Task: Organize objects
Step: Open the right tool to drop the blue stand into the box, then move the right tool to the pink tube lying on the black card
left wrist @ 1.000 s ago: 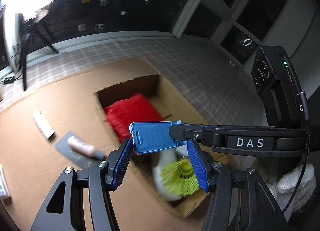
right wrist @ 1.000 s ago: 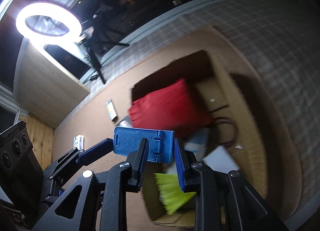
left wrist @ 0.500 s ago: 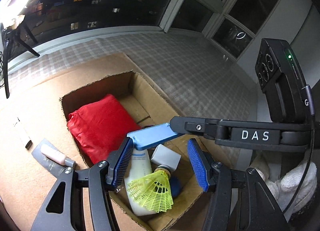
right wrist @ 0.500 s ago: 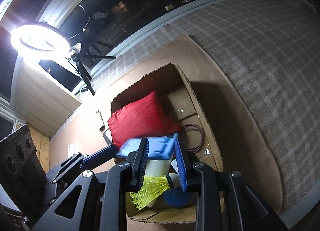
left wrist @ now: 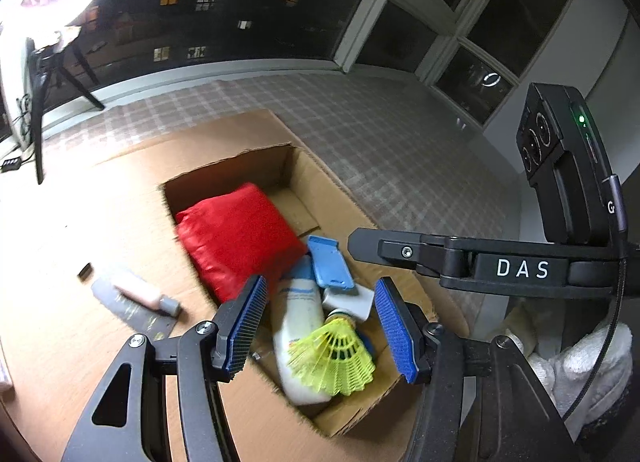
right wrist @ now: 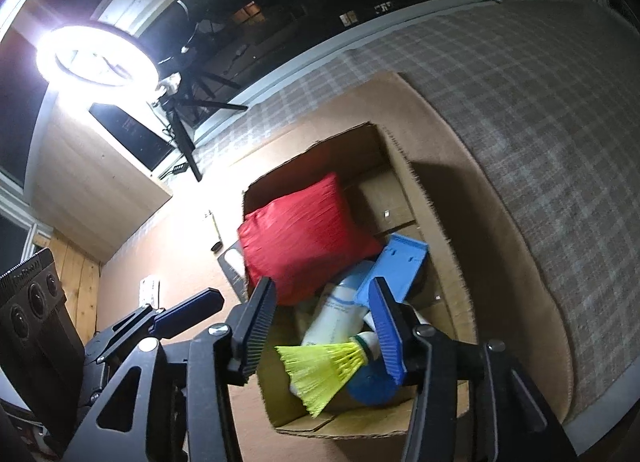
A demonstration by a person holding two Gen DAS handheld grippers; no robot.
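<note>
— While both claws hang over the cardboard box point(left wrist: 304, 178), what sits inside it?

— A red cushion point(left wrist: 236, 234) fills the far part. Against its near side lies a white bottle point(left wrist: 300, 326), with a yellow shuttlecock point(left wrist: 336, 358) resting across the bottle's lower end. A blue plastic holder point(left wrist: 330, 264) lies tilted on top of the bottle and a small white block point(left wrist: 352, 300), touching the cushion's edge.

— Is the blue holder in anyone's grip?

— No. The right claw point(right wrist: 320, 322) has its jaws opening, and the blue holder point(right wrist: 396, 266) lies down in the box beyond them, not pressed by either pad. Nothing is clamped between those jaws.

— And the left claw?

— The left claw point(left wrist: 320, 326) stands partly spread, empty; the bottle and shuttlecock show through the gap below, in the box, not touched by it.

— Anything outside the box?

— On the brown surface point(left wrist: 80, 222) left of the box lies a pink tube point(left wrist: 144, 294) on a grey card point(left wrist: 132, 312), and a small dark item point(left wrist: 85, 271) farther off. From the right wrist view a white packet point(right wrist: 149, 290) lies on the surface near the left claw's arm. A ring light point(right wrist: 96, 52) on a tripod glares behind, by the dark window.
</note>
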